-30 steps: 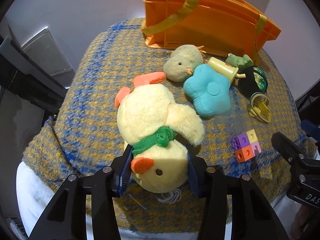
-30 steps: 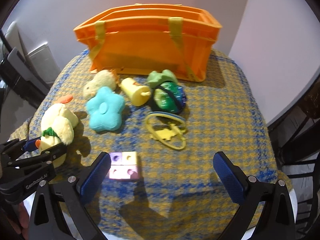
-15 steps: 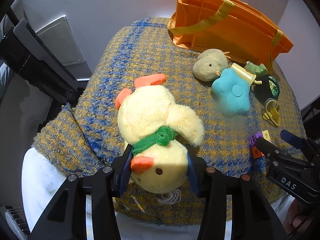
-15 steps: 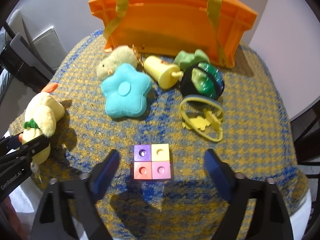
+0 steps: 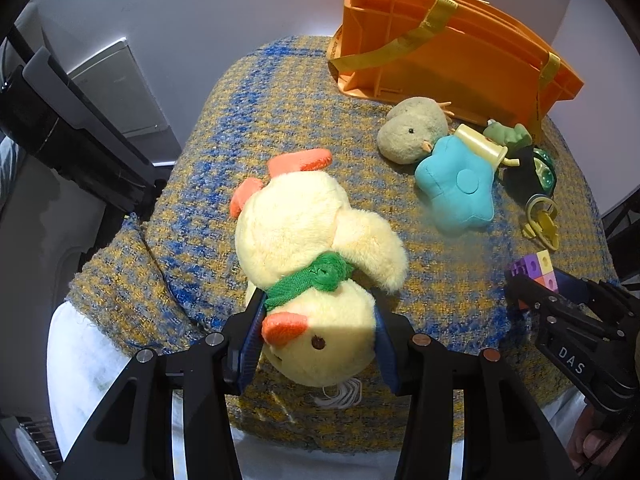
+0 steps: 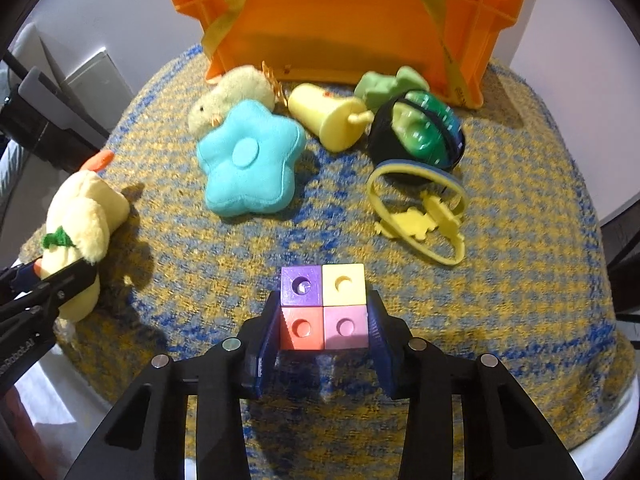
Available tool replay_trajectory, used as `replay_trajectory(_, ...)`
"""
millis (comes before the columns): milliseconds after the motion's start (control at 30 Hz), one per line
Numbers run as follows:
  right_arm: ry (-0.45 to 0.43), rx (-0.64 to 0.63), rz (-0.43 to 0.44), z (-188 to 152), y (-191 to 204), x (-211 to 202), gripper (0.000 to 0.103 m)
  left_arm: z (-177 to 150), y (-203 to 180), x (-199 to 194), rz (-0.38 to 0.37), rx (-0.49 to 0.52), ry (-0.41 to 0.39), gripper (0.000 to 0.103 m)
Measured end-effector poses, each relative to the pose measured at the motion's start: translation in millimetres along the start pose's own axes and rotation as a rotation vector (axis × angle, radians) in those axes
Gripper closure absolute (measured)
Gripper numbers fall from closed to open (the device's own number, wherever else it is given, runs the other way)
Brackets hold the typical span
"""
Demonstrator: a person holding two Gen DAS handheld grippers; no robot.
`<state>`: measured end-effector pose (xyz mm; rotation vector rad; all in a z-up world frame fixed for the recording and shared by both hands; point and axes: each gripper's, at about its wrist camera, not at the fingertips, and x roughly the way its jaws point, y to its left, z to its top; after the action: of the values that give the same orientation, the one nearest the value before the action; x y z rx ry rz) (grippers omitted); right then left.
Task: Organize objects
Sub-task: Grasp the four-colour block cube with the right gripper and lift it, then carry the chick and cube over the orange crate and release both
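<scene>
My left gripper is shut on the head of a yellow plush duck with a green scarf, lying at the near left of the cloth-covered table; the duck also shows in the right wrist view. My right gripper is shut on a block of four coloured cubes, purple, yellow, orange and pink, which rests on the cloth. The cube block and right gripper show at the right in the left wrist view. An orange tote basket stands at the back.
In front of the basket lie a small beige plush chick, a blue star cushion, a yellow cup, a green plush, a black-and-green ball and a yellow ring toy. The table edge is close below both grippers.
My right gripper moved forward to the cube block and closed on it. My left gripper stays shut on the duck, and its view has swung a little to the left.
</scene>
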<state>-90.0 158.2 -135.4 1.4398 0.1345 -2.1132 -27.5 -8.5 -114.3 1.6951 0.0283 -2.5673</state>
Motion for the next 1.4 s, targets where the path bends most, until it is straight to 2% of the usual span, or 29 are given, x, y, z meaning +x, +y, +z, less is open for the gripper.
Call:
replay_trajectory(267,-0.08,0.013,-0.012,8.2,-12.6,-37.3,0.063,19.4,-20.2,-22.3,0.0,0.029,-0.047,0.055)
replay_trajectory(733,-0.208,0.063,-0.053,65.9,-38.1,-88.8,0.063,82.0,-53.4,-73.0,-0.035,0.067,-0.169,0.055)
replay_trajectory(767,-0.215,0.065,-0.054,70.0,-39.5,-91.2,0.063,85.6,-54.5,-75.7,0.088,-0.021,-0.19,0.055)
replay_trajectory(1400,-0.349,0.065,-0.082,131.5,-56.7,-135.6,0.063,166.7,-64.8,-112.0,0.067,0.036,-0.33,0.055)
